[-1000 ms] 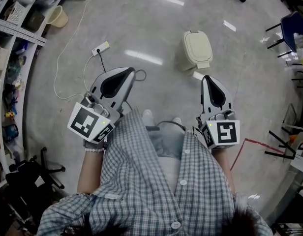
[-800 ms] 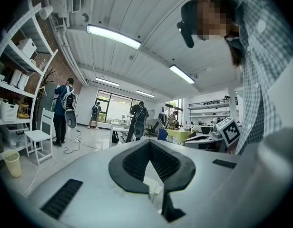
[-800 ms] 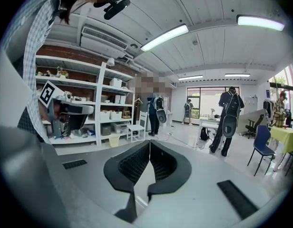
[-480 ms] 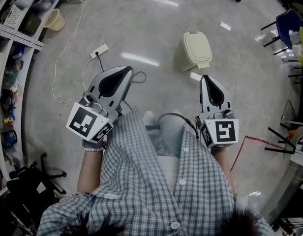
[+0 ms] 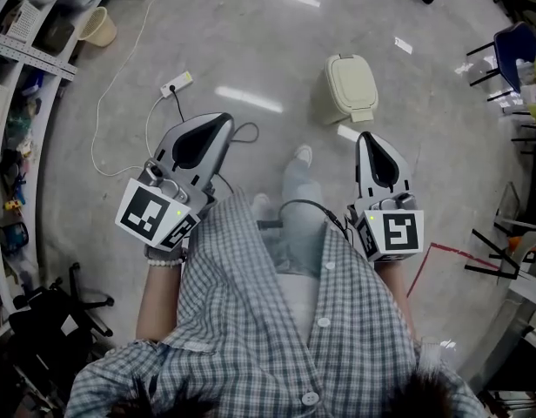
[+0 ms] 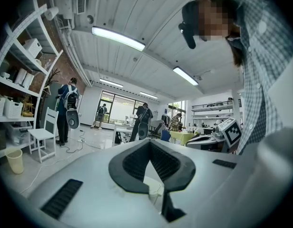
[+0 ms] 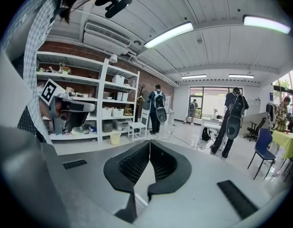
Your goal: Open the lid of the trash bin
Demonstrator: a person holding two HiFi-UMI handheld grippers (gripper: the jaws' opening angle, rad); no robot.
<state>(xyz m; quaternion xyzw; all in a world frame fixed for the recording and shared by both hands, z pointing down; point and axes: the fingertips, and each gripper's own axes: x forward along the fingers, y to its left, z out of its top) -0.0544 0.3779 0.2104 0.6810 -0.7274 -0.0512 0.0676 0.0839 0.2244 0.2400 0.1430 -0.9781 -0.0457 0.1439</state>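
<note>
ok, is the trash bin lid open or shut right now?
Shut. In the head view the lid lies flat over the trash bin, with no gap showing.

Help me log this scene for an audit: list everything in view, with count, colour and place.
bin: one, beige, lid shut, floor ahead of the right gripper
basket: one, yellow, by the shelves
shelves: one run, white, far left
power strip: one, white, floor ahead of the left gripper
chair: one, blue, far right
tape: one line, red, floor at right
shoe: one, white, between the grippers
left gripper: grey, shut, empty
right gripper: grey, shut, empty
</note>
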